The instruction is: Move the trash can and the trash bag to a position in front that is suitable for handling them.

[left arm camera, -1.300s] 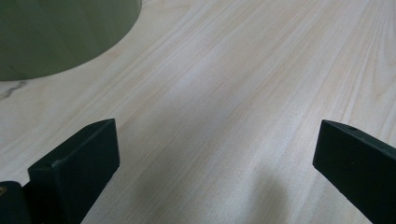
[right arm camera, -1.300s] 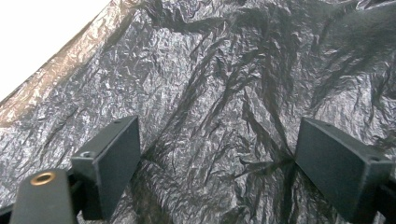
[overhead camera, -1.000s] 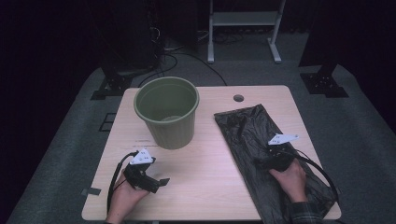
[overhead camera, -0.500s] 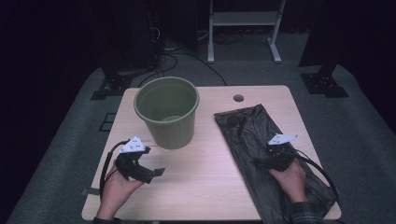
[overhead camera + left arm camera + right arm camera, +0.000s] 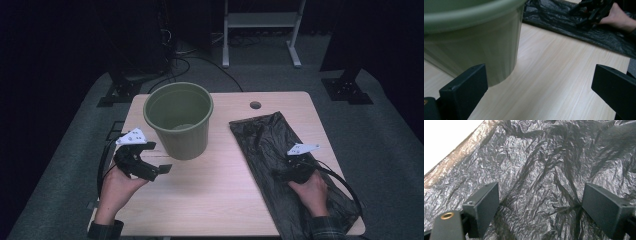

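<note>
A green plastic bucket [image 5: 178,120] stands upright on the left half of the wooden table [image 5: 215,190]. A crumpled black plastic bag [image 5: 270,145] lies flat on the right half. My left gripper [image 5: 156,159] is open just left of the bucket's base, nothing between its jaws. In the left gripper view, the left gripper [image 5: 541,85] has the bucket's wall [image 5: 474,45] close at the left and the bag [image 5: 574,27] farther off. My right gripper [image 5: 290,169] rests low over the bag. The right gripper [image 5: 541,205] is open, with wrinkled bag [image 5: 544,165] under its jaws.
A small round hole [image 5: 255,105] sits near the table's far edge. Beyond the table stand a white frame [image 5: 260,25] and black stand feet [image 5: 117,92], with cables on the grey floor. Bare wood lies between bucket and bag.
My left gripper has moved away from the front edge, up beside the bucket's base. The right gripper and the bag have stayed put.
</note>
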